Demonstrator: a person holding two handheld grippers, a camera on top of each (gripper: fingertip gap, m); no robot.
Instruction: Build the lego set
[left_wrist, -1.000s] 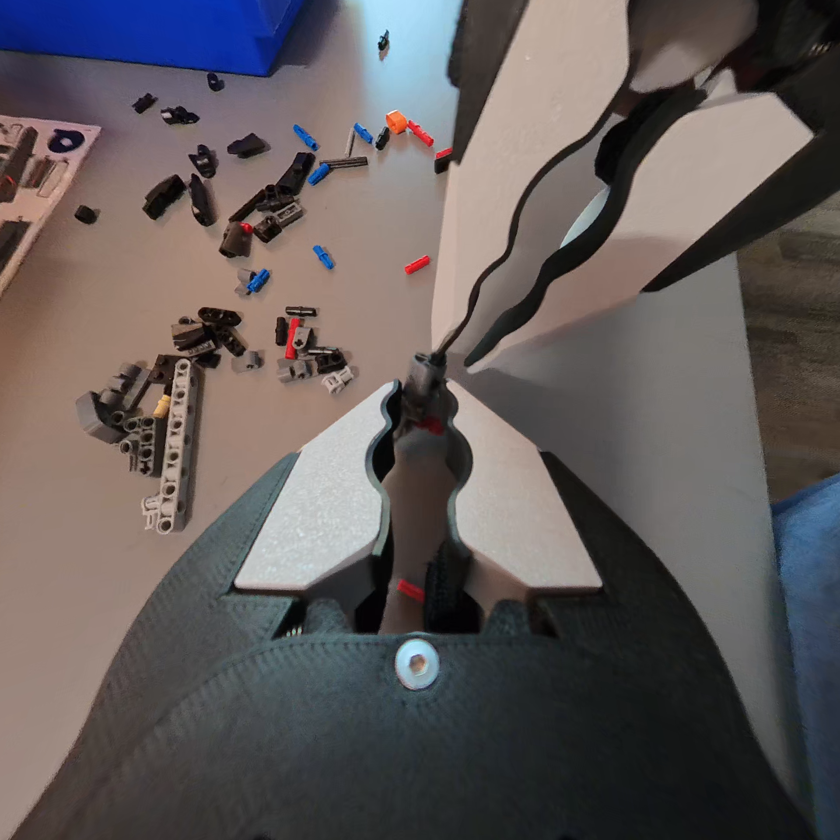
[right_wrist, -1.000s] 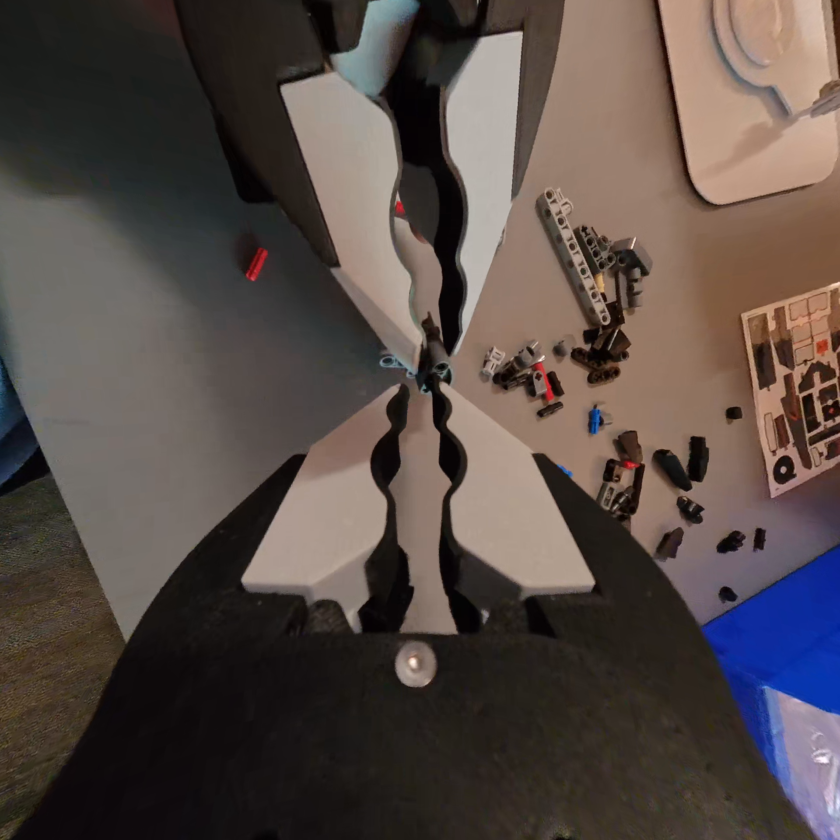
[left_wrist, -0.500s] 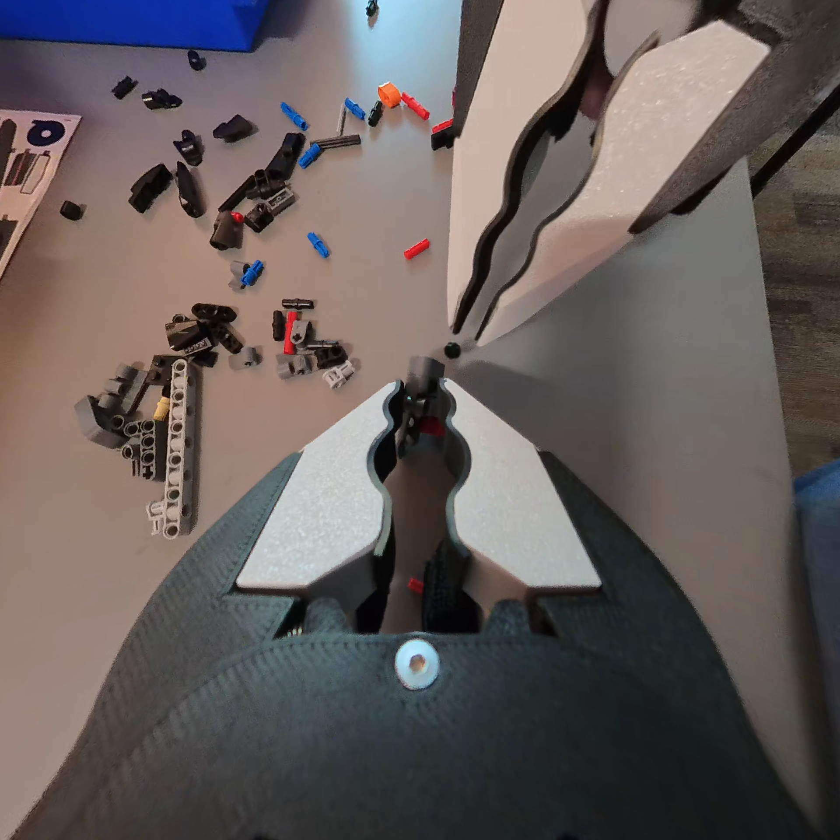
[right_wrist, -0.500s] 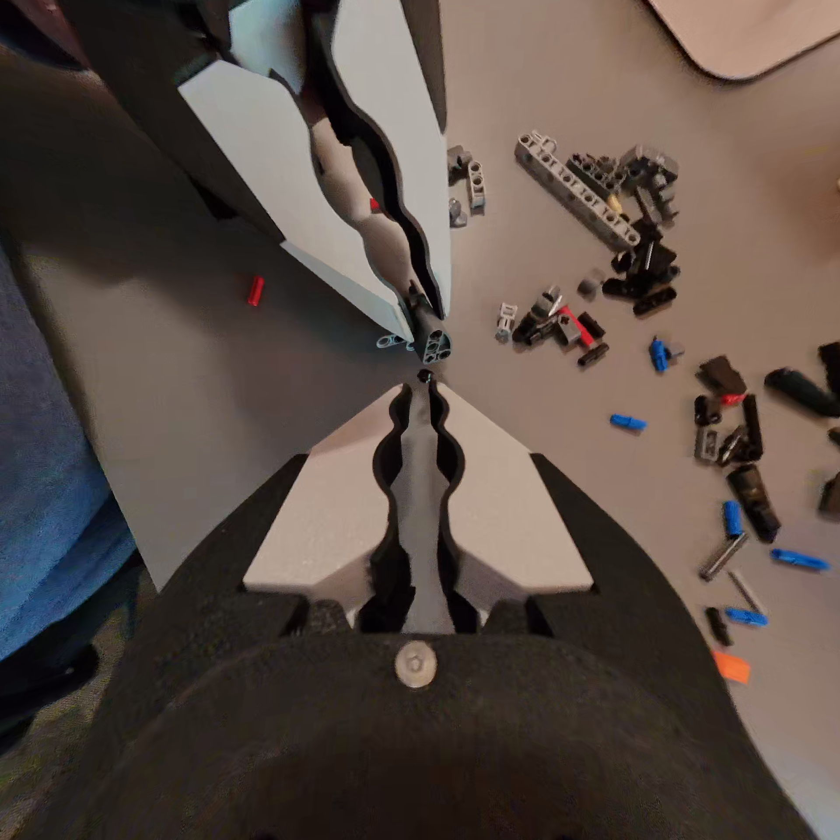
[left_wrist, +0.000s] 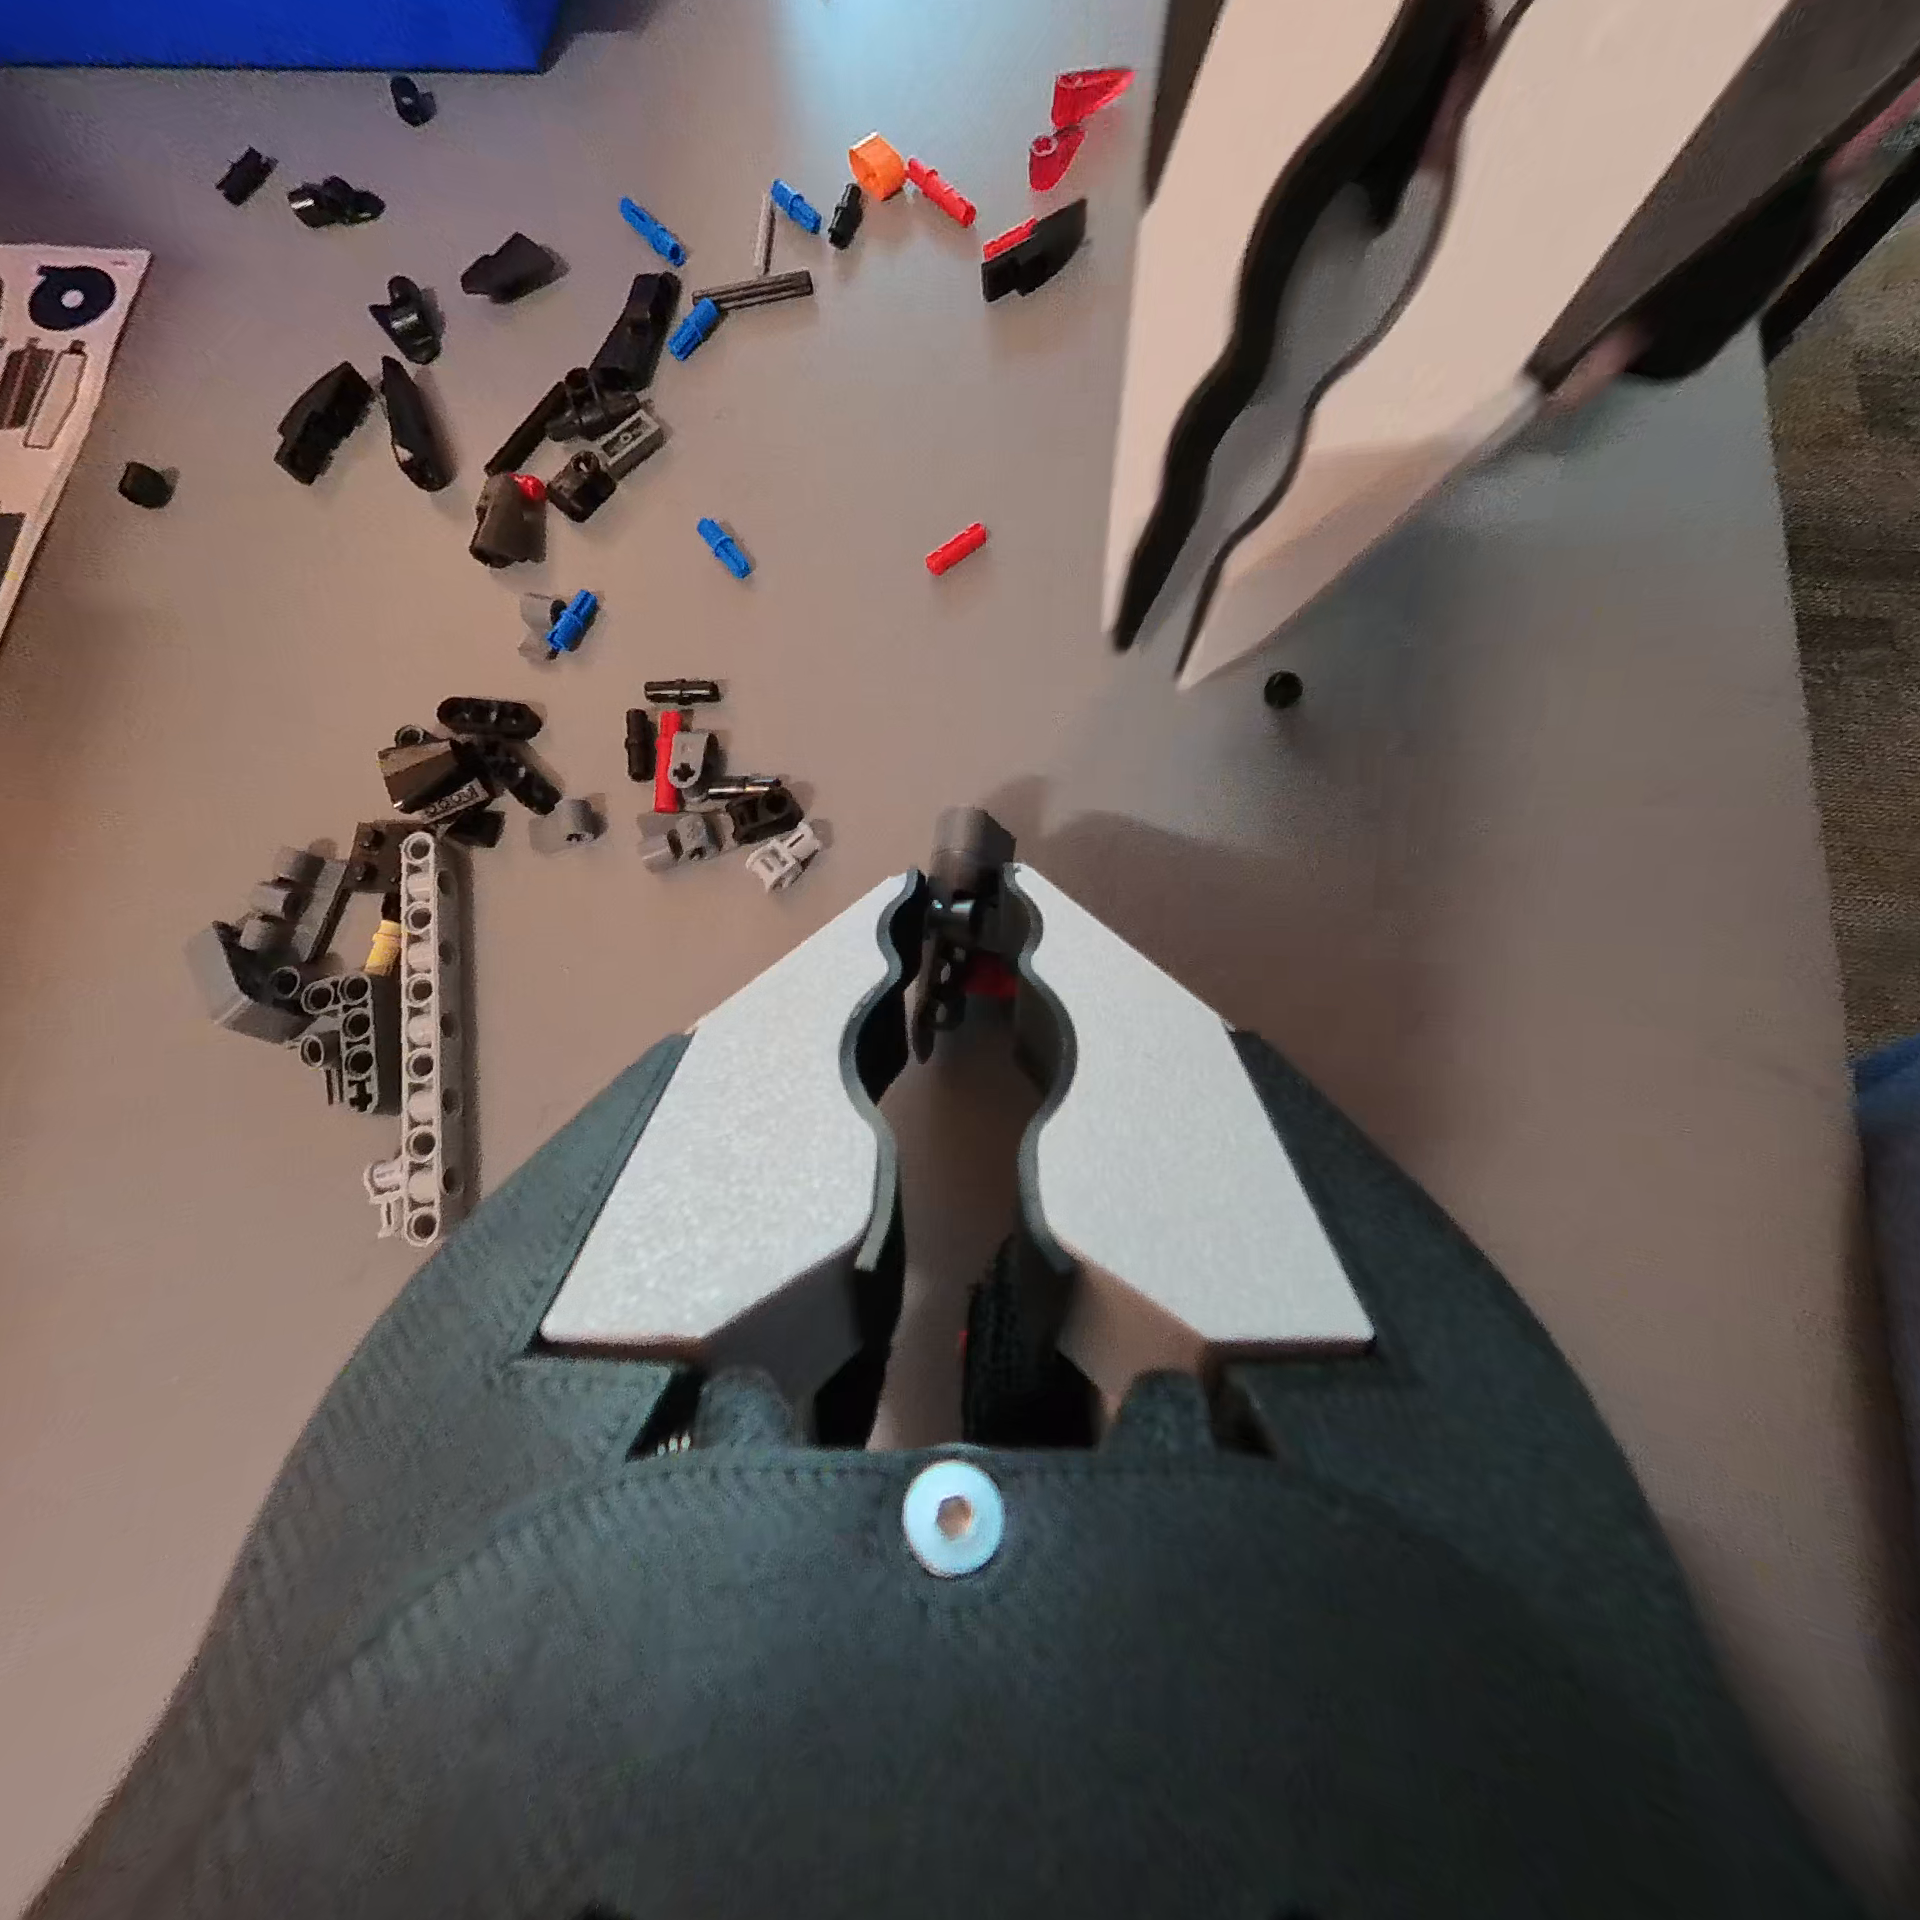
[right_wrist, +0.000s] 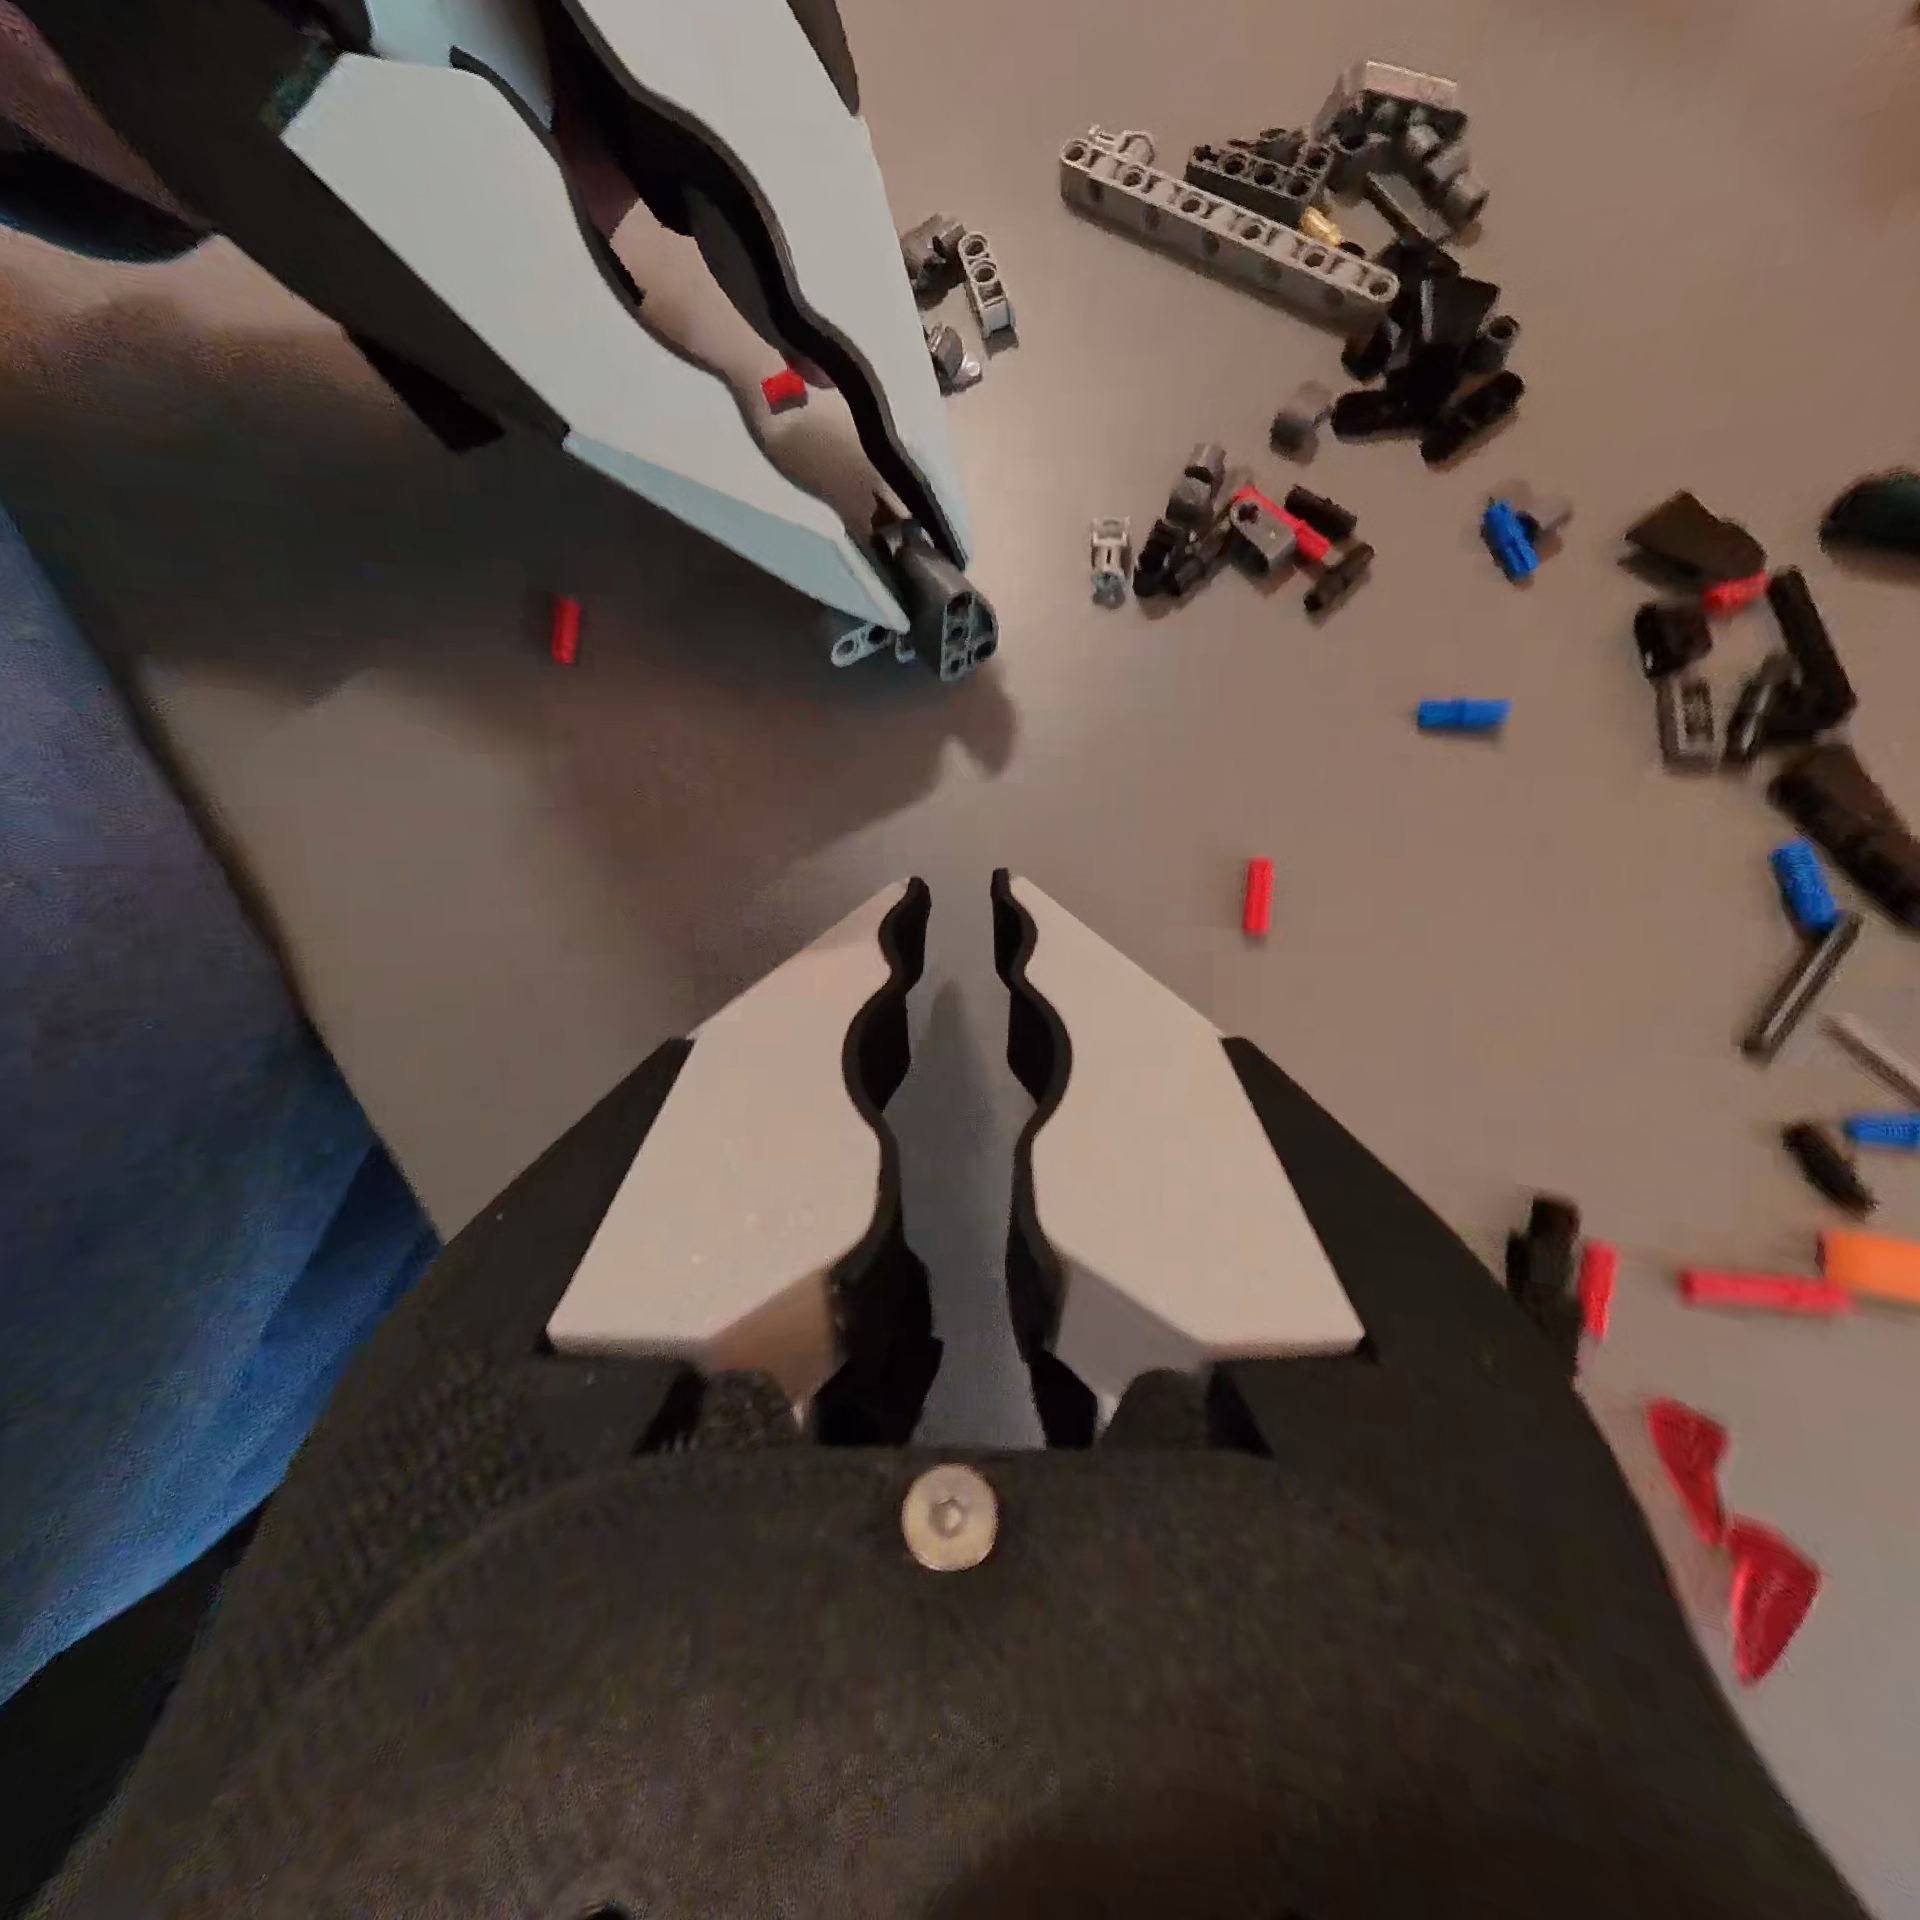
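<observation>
My left gripper (left_wrist: 964, 883) is shut on a small dark grey lego piece (left_wrist: 971, 844) with a black pin and a red part in it, held just above the grey table. The same piece (right_wrist: 951, 615) shows at the left gripper's tip in the right wrist view. My right gripper (right_wrist: 954, 891) is slightly open and empty, a short way from that piece; in the left wrist view it (left_wrist: 1158, 644) hangs at the upper right. A small black pin (left_wrist: 1283, 688) lies on the table beside its tips. A half-built grey beam assembly (left_wrist: 421, 1023) lies to the left.
Loose black, grey, blue and red lego parts (left_wrist: 582, 436) are scattered over the table's far left. A blue box (left_wrist: 270, 31) and a sticker sheet (left_wrist: 52, 364) are at the far edge. The table edge (left_wrist: 1766, 727) runs along the right. Red translucent pieces (right_wrist: 1745, 1558) lie near the right gripper. Some 6 cm of space lies between my two pairs of fingers.
My right gripper has drawn back from the left gripper's piece and opened. The small black pin it held now lies on the table. The left gripper still holds its piece.
</observation>
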